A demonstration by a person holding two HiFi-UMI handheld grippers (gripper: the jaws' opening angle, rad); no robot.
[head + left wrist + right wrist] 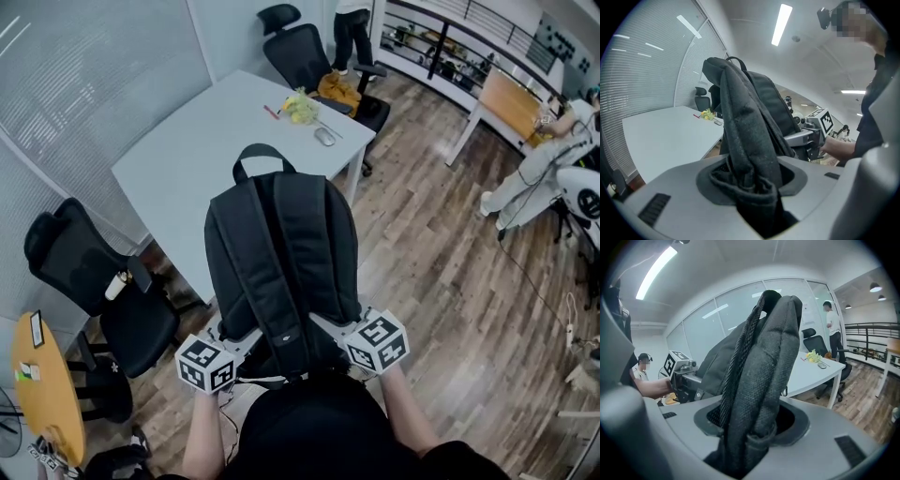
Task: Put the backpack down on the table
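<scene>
A black backpack point(281, 253) hangs upright in the air with its shoulder straps turned toward me, above the near corner of the white table point(178, 159). My left gripper point(242, 342) is shut on the lower left of the backpack, and my right gripper point(328, 330) is shut on the lower right. In the left gripper view the backpack's dark fabric point(750, 140) is bunched between the jaws of the left gripper point(754, 197). In the right gripper view a padded strap and mesh of the backpack point(759, 380) are clamped in the right gripper point(745, 437).
On the table's far end lie a yellow bundle point(301, 109), a mouse point(325, 137) and a red pen point(271, 112). Black office chairs stand at the left point(103, 281) and at the far side point(314, 61). A round wooden table point(42, 394) is at lower left. People stand at the back point(352, 28) and at the right point(544, 169).
</scene>
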